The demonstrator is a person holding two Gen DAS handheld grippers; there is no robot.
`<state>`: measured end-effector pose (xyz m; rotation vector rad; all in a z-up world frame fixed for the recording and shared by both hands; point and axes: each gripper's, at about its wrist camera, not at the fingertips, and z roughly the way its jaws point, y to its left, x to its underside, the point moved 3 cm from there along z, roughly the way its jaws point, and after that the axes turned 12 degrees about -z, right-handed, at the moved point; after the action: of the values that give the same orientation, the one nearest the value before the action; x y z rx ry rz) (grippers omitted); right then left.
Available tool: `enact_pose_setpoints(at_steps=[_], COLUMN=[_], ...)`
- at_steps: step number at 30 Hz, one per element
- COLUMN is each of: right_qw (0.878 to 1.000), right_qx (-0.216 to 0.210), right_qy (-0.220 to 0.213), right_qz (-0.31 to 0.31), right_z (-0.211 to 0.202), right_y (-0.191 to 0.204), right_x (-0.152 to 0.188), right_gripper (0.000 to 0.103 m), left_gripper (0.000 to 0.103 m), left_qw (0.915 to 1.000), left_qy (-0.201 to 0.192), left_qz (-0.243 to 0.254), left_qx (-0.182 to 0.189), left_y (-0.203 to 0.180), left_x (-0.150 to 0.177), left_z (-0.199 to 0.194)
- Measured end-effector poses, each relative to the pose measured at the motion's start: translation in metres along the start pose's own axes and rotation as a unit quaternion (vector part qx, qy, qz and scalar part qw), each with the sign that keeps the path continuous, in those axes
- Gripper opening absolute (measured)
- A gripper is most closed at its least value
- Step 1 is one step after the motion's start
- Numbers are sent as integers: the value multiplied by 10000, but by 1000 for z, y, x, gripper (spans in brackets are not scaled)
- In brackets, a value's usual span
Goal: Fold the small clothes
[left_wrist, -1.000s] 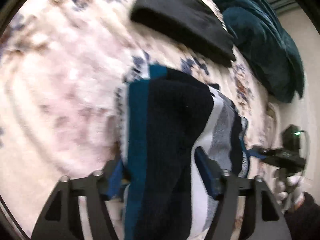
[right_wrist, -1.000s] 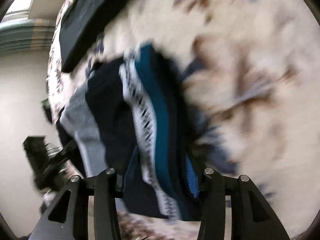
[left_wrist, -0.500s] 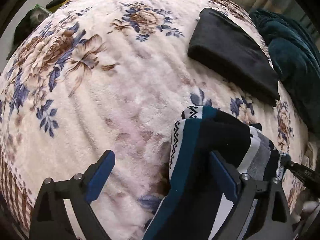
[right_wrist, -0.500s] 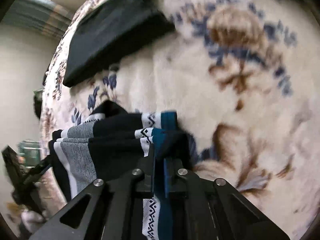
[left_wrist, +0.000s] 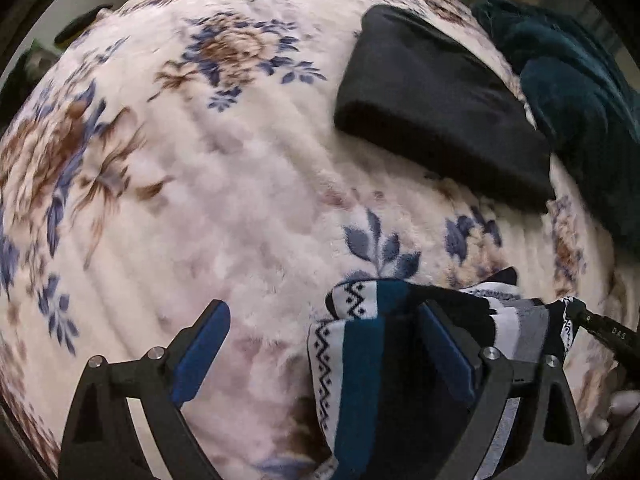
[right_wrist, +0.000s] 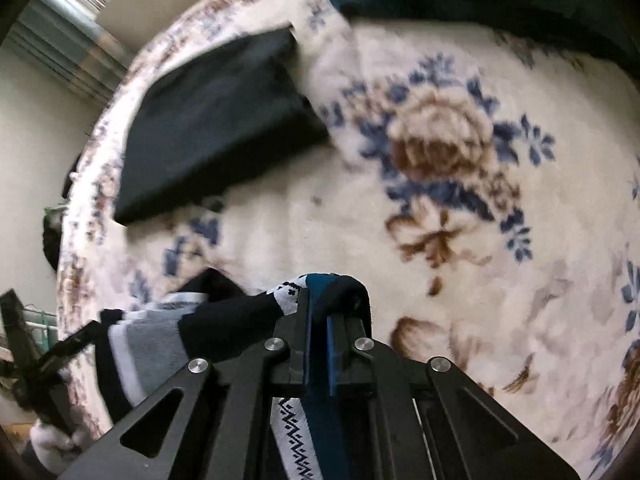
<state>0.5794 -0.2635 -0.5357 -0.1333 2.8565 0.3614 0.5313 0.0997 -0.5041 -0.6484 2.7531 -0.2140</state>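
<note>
A small striped garment [left_wrist: 376,360], black, teal, grey and white with a zigzag band, lies bunched on the floral blanket [left_wrist: 224,200]. My left gripper [left_wrist: 324,344] is open, its jaws wide apart; the garment lies over its right finger [left_wrist: 444,344]. In the right wrist view my right gripper [right_wrist: 318,312] is shut on the garment [right_wrist: 224,320], pinching its teal edge, with the rest hanging to the left.
A folded black garment [left_wrist: 436,108] lies on the blanket at the back; it also shows in the right wrist view [right_wrist: 216,132]. A dark teal blanket [left_wrist: 580,92] is heaped at the far right. The right gripper's tip [left_wrist: 600,324] shows at the right edge.
My left gripper has let go of the striped garment and opened wide. My right gripper has closed on the teal edge. Both views have pulled back from the garment.
</note>
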Motion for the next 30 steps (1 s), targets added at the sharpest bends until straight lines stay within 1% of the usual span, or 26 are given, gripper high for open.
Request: enact_pose_setpoints(at_steps=[2, 3, 4, 5, 6, 7, 8, 9, 10, 11, 12, 15, 18, 21, 22, 24, 26, 27, 28, 30], right_qw=[9987, 9968, 9951, 9944, 9937, 9927, 9911, 9884, 9869, 9856, 9845, 9814, 9791, 9835, 9843, 9856, 9862, 9857, 9846, 9830], right_qx=[-266, -427, -513, -551, -603, -686, -836, -1040, -1137, -1212, -1304, -1410, -1498, -1415, -1445, -1395, -1346, -1361, -1450, -1596], right_qy=[430, 657, 800, 821, 787, 762, 719, 674, 643, 614, 587, 887, 1005, 920, 858, 927, 959, 984, 961, 889], right_qz=[45, 155, 278, 364, 525, 637, 750, 875, 947, 1005, 1018, 958, 945, 649, 538, 252, -56, -165, -183, -176], right_z=[23, 33, 38, 38, 34, 32, 29, 25, 23, 23, 25, 46, 60, 56, 52, 51, 50, 51, 52, 55], right_y=[-1, -3, -7, -10, -15, -19, -22, -25, -27, -29, -30, -28, -26, -24, -24, -26, -26, -26, -26, -22], right_x=[4, 6, 8, 9, 10, 10, 11, 12, 13, 14, 14, 16, 14, 11, 10, 11, 11, 12, 13, 12], right_gripper=[7, 11, 19, 23, 34, 40, 40, 43, 50, 53, 53, 55, 55, 55, 55, 55, 55, 56, 62, 64], left_gripper=[95, 95, 95, 95, 95, 95, 95, 95, 95, 95, 95, 95, 95, 95, 95, 95, 95, 95, 95, 95], left_qw=[9996, 9992, 9988, 9987, 9985, 9987, 9991, 9993, 9995, 9997, 9997, 9991, 9978, 9915, 9896, 9871, 9862, 9858, 9862, 9857], left_qy=[67, 109, 156, 261, 323, 325, 290, 269, 228, 170, 152, 226, 388, 592, 655, 700, 712, 724, 732, 677], left_qz=[114, 144, 136, 102, 42, -25, -92, -114, -135, -155, -170, -200, -185, -508, -578, -674, -666, -616, -544, -397], left_qx=[-246, -367, -433, -427, -429, -401, -304, -242, -173, -81, 22, 314, 497, 1042, 1144, 1272, 1337, 1386, 1384, 1490], left_y=[-2, -1, 0, 1, 2, 3, 5, 5, 5, 6, 6, 7, 7, 13, 13, 15, 14, 11, 8, 0], left_x=[-5, -8, -11, -14, -16, -18, -20, -20, -20, -18, -15, -3, 8, 9, 8, 5, 4, 5, 6, 7], left_z=[13, 20, 27, 35, 38, 37, 32, 27, 21, 13, 6, -6, -1, 9, 11, 15, 14, 14, 14, 16])
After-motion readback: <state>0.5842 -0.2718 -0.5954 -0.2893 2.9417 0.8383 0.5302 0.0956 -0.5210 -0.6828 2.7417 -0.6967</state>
